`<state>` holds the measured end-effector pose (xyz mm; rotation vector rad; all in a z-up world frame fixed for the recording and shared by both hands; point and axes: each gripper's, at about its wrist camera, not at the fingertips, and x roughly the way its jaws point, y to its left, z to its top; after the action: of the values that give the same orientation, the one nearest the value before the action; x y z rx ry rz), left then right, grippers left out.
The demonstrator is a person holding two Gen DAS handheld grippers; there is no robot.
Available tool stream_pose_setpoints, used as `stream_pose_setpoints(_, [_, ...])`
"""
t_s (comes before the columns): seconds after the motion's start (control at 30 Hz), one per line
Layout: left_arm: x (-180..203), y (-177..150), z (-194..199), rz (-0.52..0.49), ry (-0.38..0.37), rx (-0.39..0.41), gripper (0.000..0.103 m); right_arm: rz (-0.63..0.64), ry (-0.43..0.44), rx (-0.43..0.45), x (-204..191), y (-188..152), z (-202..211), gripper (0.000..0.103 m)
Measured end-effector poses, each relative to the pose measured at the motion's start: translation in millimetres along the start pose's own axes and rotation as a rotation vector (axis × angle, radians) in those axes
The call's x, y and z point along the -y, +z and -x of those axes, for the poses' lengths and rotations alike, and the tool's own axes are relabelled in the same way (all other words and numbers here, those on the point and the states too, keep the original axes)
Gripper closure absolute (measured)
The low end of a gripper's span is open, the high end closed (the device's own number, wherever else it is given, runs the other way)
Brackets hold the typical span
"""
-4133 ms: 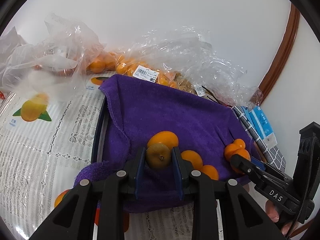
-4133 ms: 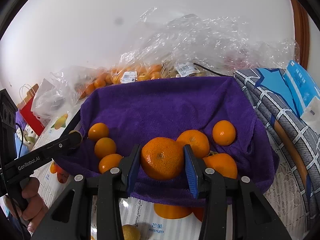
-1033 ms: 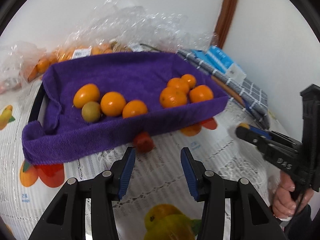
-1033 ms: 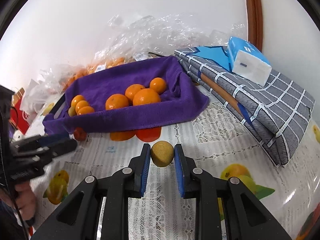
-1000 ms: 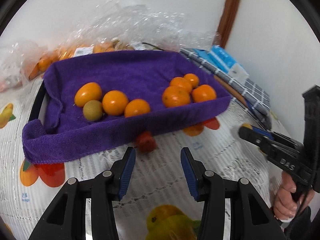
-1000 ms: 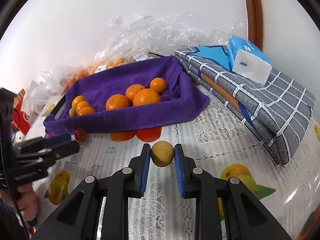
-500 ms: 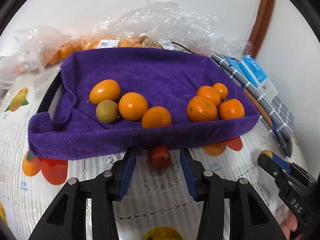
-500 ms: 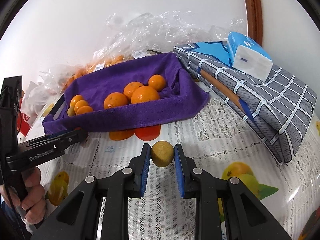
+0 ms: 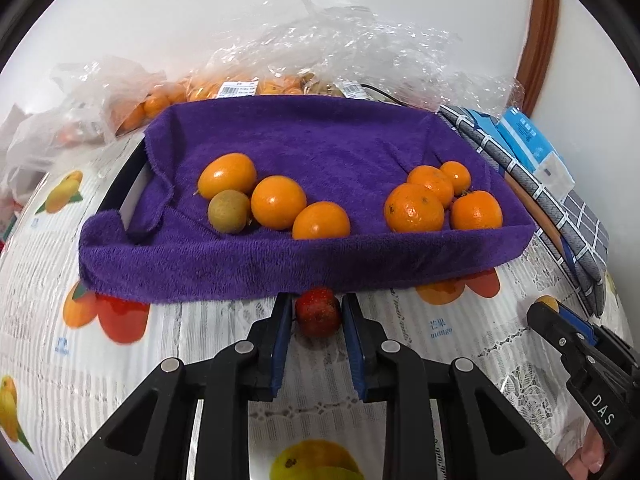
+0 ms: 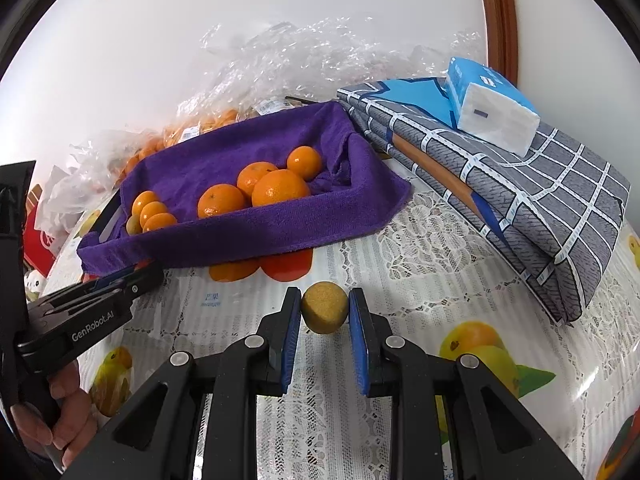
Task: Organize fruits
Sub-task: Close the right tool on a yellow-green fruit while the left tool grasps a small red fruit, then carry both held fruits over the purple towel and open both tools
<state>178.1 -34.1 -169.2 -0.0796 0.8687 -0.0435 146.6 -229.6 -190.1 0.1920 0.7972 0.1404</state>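
A tray lined with a purple towel point(image 9: 312, 140) point(image 10: 256, 232) holds two clusters of oranges point(image 9: 278, 202) point(image 9: 414, 208) and one brownish-green round fruit point(image 9: 229, 211). On the tablecloth just in front of its near edge, my left gripper point(image 9: 318, 312) is shut on a small dark red fruit point(image 9: 318, 312). My right gripper point(image 10: 324, 308) is shut on a small tan round fruit point(image 10: 324, 308), held over the tablecloth further to the right. Each gripper also shows from the side in the other view: the right gripper point(image 9: 538, 312), the left gripper point(image 10: 152, 272).
Clear plastic bags of oranges point(image 9: 224, 88) lie behind the tray against the wall. A folded grey checked cloth point(image 10: 520, 184) with a blue tissue pack point(image 10: 488, 104) on it sits right of the tray. The lace tablecloth point(image 10: 420, 248) has printed fruit pictures.
My left gripper has swung toward the tray's front edge and closed its jaws on the red fruit. The right gripper has stayed still, holding the tan fruit.
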Motion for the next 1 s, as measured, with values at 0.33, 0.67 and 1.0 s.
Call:
stream_pose_setpoints(0.33, [-8,-12,14,0.104,-0.032,0.011,0.078,-0.013,0.001,0.015,0,0,4,0.079])
stream_pose_setpoints(0.67, [-34,-9,38,0.179,-0.022,0.049,0.079,0.006,0.079,-0.021,-5,9,4,0.079])
stream_pose_setpoints(1.0, [-62,30,48,0.225,-0.010,0.109,0.079,0.145,0.078,0.146,-27,77,26,0.079])
